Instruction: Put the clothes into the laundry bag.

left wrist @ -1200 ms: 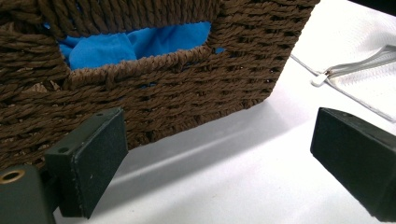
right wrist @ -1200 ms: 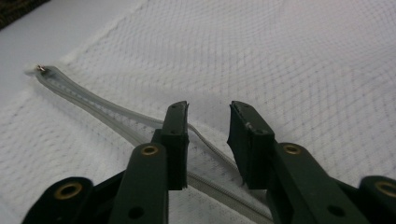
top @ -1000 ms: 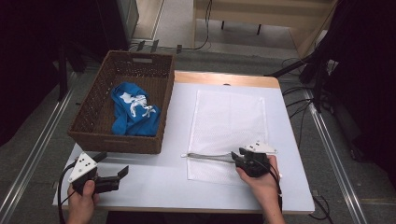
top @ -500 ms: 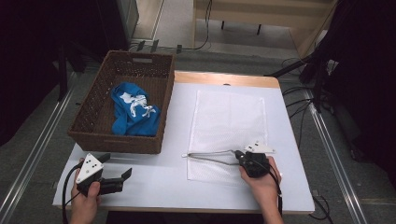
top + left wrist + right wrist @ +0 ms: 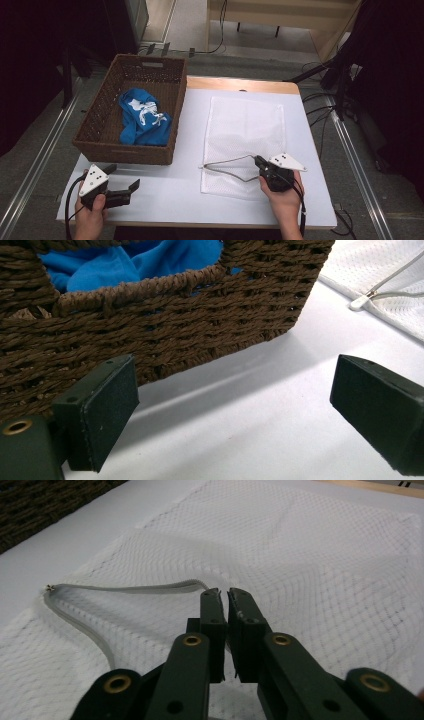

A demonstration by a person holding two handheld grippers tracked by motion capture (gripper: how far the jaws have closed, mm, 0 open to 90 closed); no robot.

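Opening mesh bag by its zipper edge: right gripper jaws clamped on it. Left gripper jaws spread, idle near basket. Next: fetch blue cloth.

Lab: floor rails, trailing cables, bare table.

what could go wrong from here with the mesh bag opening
The right gripper is shut on the thin zipper edge of the mesh bag, a small bite that may slip out and let the mouth close. The left gripper sits open close to the wicker basket, so reaching for the blue cloth could knock the basket wall.
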